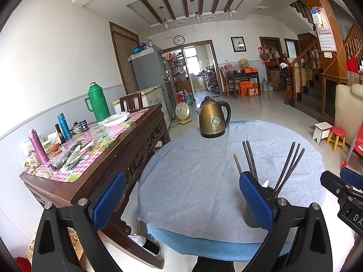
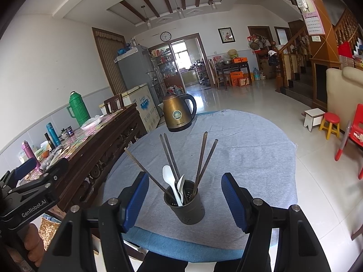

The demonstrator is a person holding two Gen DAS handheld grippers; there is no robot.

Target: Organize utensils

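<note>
Both grippers, right gripper (image 2: 185, 200) and left gripper (image 1: 182, 198), stood released and empty at the near edge of the round table (image 2: 261, 149). Just ahead of the right gripper, the perforated holder (image 2: 185, 206) stood upright on the grey cloth (image 2: 238, 136), already containing the chopsticks (image 2: 203, 158) and two white spoons (image 2: 172, 183). No loose utensil was visible on the cloth; the sorting appeared complete. Farther back stood a kettle (image 2: 178, 115)
</note>
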